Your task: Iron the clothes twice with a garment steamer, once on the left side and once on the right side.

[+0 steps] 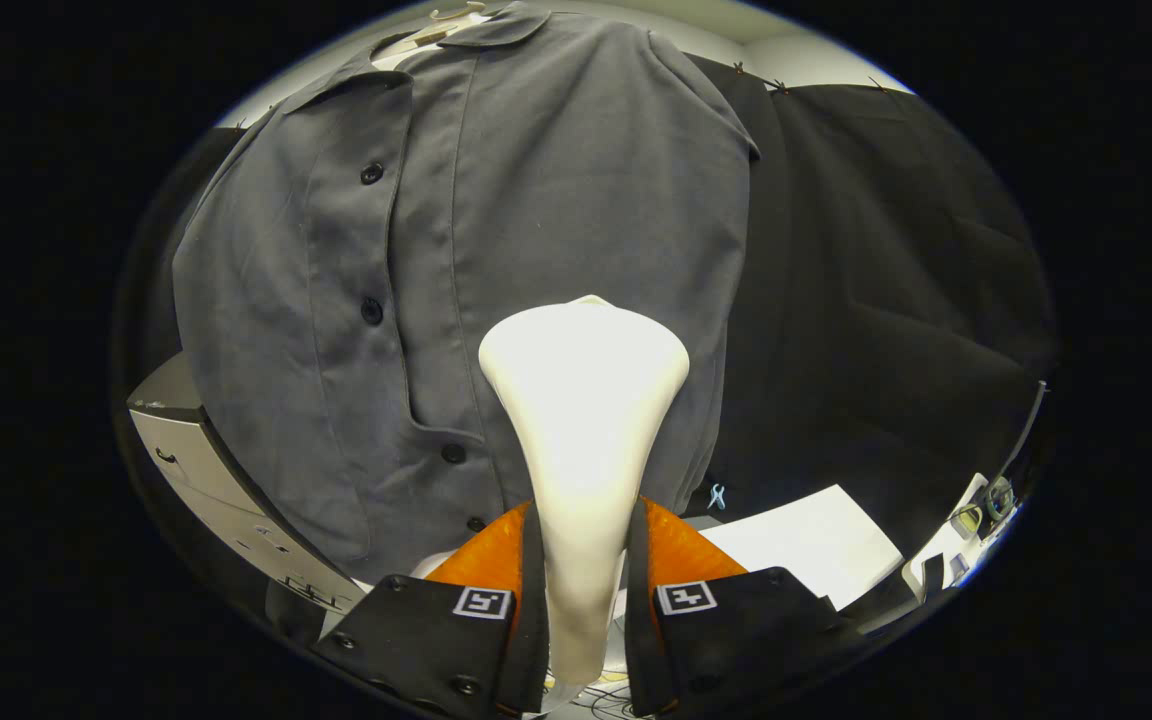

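With both fingers of my gripper (584,590) pressed against the narrow neck of the steamer (583,400), I am grasping it firmly, one finger on each side. Its pale body rises from between the fingers and widens into a broad, flat head just ahead of them. That head sits against the front of the shirt (456,270), or so close to it that I cannot tell whether any gap remains.

I see the shirt as a grey, collared, buttoned garment hanging upright on a hanger (451,20), whose light top shows at the collar. A row of dark buttons (372,310) runs down the placket, and the steamer head lies to the right of that row, over the lower part of the panel there.

Behind the shirt and off to its right hangs a black cloth (886,280). Low on the left, beside the shirt's hem, stands a grey cabinet (201,460). Below the hem on the right lies a white sheet (806,545) on the surface, just beyond my right finger.
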